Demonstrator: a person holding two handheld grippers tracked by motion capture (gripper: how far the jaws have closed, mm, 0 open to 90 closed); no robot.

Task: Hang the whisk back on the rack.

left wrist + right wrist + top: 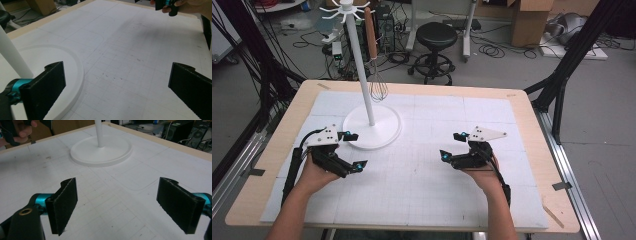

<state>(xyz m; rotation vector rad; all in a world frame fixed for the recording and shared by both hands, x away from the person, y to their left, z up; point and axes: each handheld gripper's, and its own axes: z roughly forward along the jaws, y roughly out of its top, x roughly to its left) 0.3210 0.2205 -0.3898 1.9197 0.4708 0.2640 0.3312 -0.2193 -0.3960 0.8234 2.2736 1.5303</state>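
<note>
We hold both grippers, left and right, low over the worktop, fingers wide and empty, ready to reach. The whisk hangs on the stand, well beyond them.

A white stand — round flat base, slim upright pole — sits on the counter's white mat, far left of centre; a wooden-handled wire whisk hangs from its top hooks.

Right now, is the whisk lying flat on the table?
No, the whisk hangs from a hook at the top of the white stand, its wire head pointing down above the mat.
</note>
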